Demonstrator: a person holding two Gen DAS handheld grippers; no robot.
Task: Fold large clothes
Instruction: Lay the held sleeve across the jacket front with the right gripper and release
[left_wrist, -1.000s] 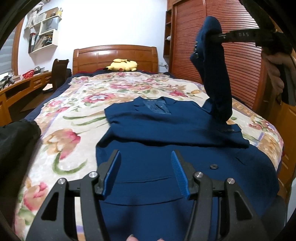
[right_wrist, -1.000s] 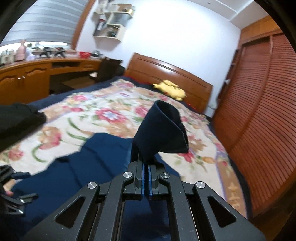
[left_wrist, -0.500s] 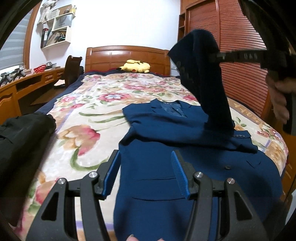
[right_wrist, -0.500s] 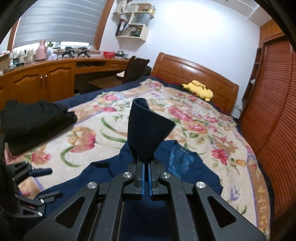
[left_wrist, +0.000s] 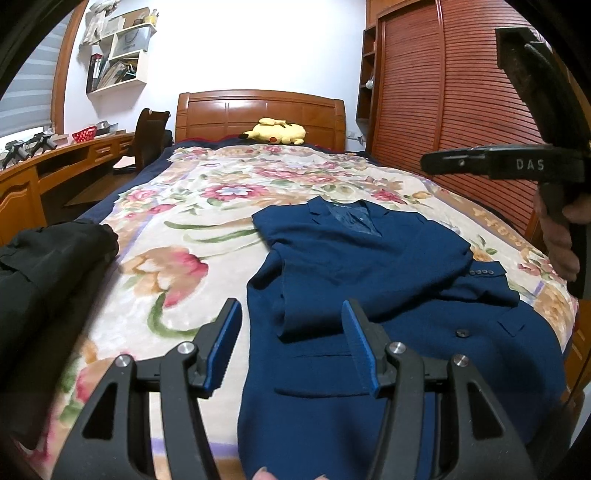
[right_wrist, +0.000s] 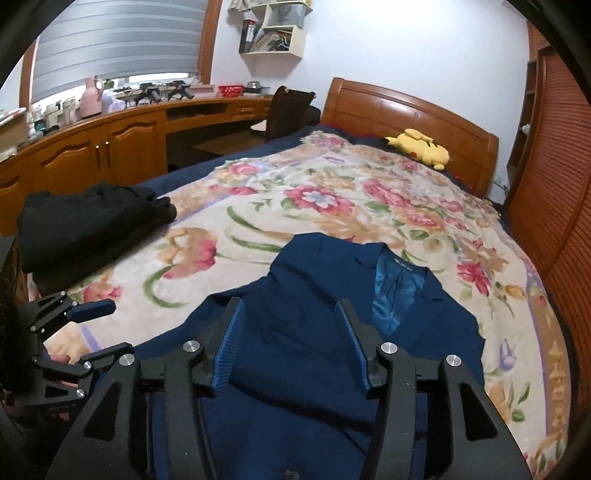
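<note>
A dark blue suit jacket (left_wrist: 369, 280) lies flat on the flowered bedspread (left_wrist: 207, 206), collar toward the headboard, with both sleeves folded across its chest. It also shows in the right wrist view (right_wrist: 325, 332). My left gripper (left_wrist: 291, 339) is open and empty, above the jacket's lower left edge. My right gripper (right_wrist: 293, 343) is open and empty, above the jacket's middle; from the left wrist view its finger (left_wrist: 461, 162) shows at the right, high above the bed. The left gripper also appears at the left of the right wrist view (right_wrist: 92, 332).
A folded black garment (right_wrist: 92, 225) lies on the bed's left side. A yellow plush toy (left_wrist: 275, 131) rests by the wooden headboard (left_wrist: 258, 110). A wooden desk (right_wrist: 129, 125) and chair (right_wrist: 288, 110) stand left; slatted wardrobe doors (left_wrist: 461, 92) stand right.
My right gripper has opened and let go of the jacket sleeve it held up. The sleeve now lies folded across the jacket. The left gripper stayed open.
</note>
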